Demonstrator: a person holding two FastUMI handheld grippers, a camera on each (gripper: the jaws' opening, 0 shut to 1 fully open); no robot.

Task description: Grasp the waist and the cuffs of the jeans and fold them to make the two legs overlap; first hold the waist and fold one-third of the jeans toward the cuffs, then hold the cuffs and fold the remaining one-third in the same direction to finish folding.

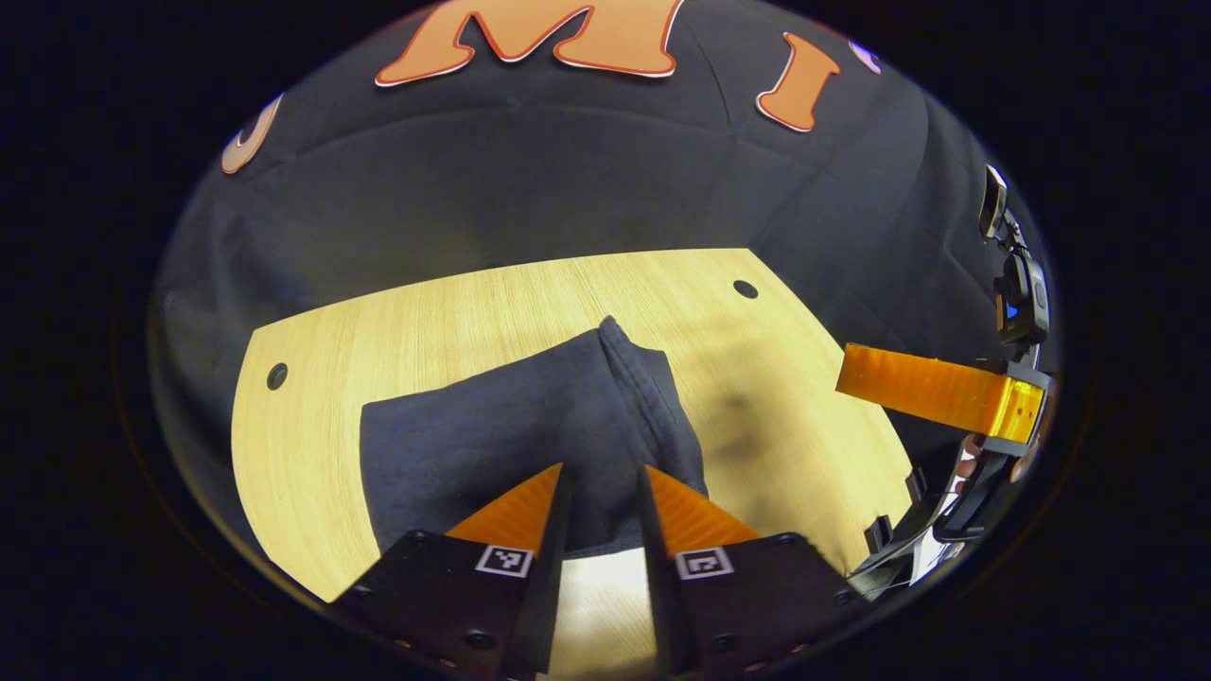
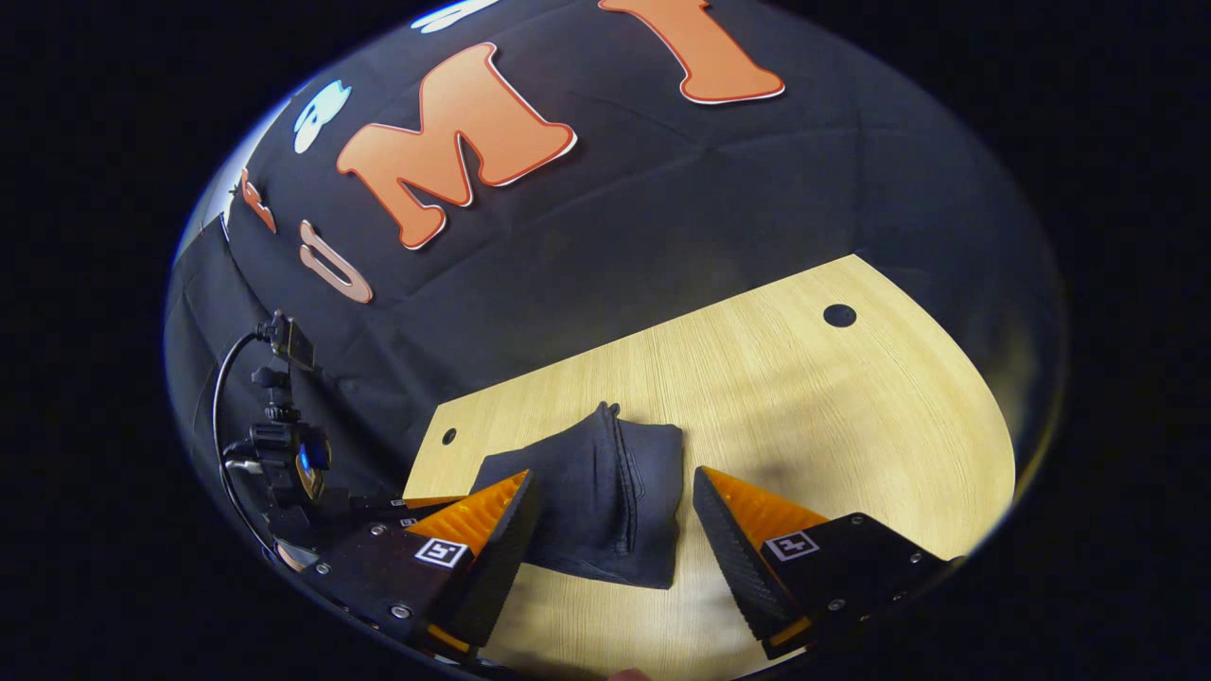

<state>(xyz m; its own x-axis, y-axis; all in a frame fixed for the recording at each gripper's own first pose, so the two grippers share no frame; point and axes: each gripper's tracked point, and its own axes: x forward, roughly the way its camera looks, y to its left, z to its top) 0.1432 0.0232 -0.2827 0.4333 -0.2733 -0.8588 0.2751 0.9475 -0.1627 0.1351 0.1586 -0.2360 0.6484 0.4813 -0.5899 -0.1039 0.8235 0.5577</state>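
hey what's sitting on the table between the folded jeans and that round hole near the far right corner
Nothing: in the right gripper view, bare wood runs from the folded jeans to the round hole in the table.

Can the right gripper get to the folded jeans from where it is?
Probably yes. The right gripper is open, and the jeans lie folded on the table right ahead between its fingers, with nothing in between.
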